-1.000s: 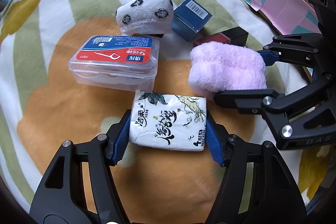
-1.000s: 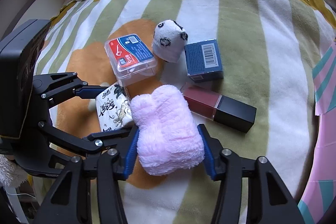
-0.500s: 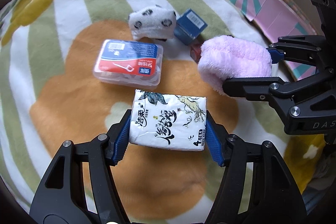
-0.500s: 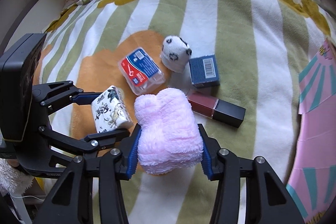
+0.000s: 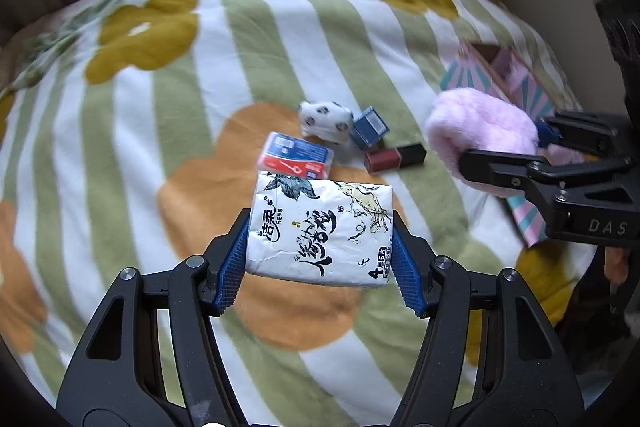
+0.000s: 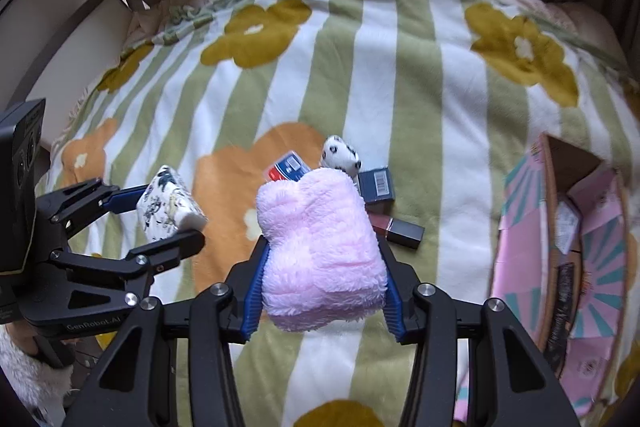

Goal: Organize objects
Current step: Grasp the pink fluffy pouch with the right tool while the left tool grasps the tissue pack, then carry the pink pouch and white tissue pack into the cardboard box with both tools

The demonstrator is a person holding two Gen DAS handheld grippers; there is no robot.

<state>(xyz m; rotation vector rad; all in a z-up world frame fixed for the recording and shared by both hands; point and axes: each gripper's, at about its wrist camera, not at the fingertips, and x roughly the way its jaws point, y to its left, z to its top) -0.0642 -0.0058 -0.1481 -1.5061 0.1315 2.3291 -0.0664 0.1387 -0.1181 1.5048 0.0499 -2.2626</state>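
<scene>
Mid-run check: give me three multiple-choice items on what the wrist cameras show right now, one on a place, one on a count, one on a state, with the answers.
1. Where is the pink patterned box?
A. on the blanket's right side in the right wrist view
B. under the tissue pack
C. between the right gripper's pads

2. How many items lie on the blanket outside the box, not gripped?
A. two
B. four
C. six

3. What state is the left gripper in?
A. open and empty
B. shut on the tissue pack
C. shut on the lipstick

Answers:
1 A, it sits open at the right edge.
2 B: floss box, spotted plush, blue carton, lipstick.
3 B, both blue pads press the pack's sides, held clear of the blanket.
</scene>
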